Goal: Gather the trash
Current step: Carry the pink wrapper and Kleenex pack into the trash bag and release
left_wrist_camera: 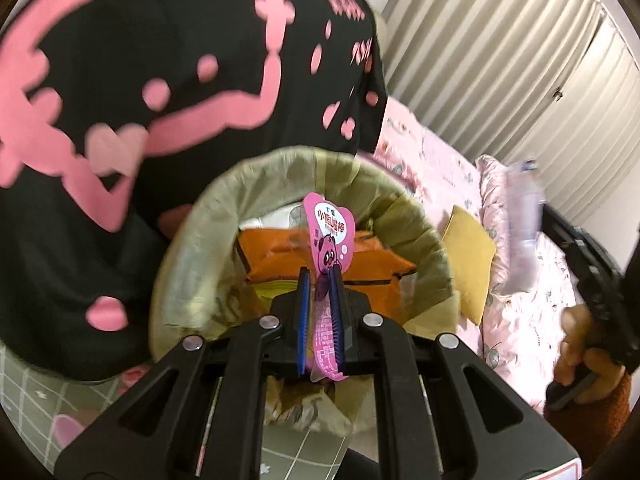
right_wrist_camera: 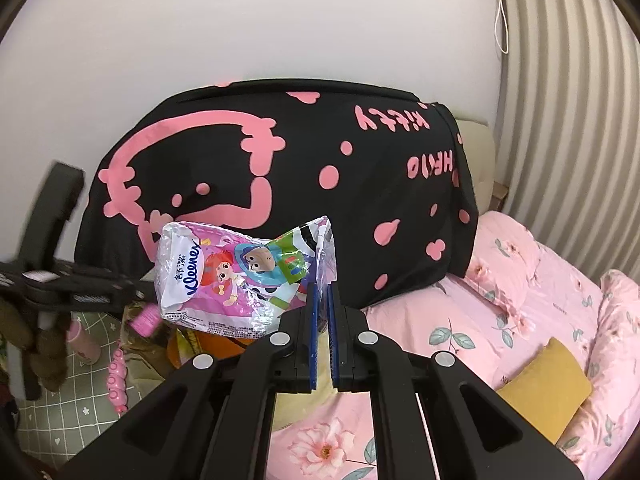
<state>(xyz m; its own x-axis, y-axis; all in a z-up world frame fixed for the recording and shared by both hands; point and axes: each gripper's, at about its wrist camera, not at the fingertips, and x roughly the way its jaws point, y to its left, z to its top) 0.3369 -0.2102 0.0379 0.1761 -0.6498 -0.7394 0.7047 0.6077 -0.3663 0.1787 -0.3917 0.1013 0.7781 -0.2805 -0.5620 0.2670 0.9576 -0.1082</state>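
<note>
Pink floral bed (right_wrist_camera: 500, 320) behind, black-and-pink cover (right_wrist_camera: 280, 184) draped beyond. Lined trash bin (left_wrist_camera: 192, 240) holding orange packaging (left_wrist_camera: 360, 264). Left gripper (left_wrist_camera: 320, 276) clamped on pink snack wrapper (left_wrist_camera: 330, 236) over bin; right gripper (right_wrist_camera: 322, 292) pinching crumpled Kleenex pack (right_wrist_camera: 236, 276) above bed edge. Bin bottom hidden.
</note>
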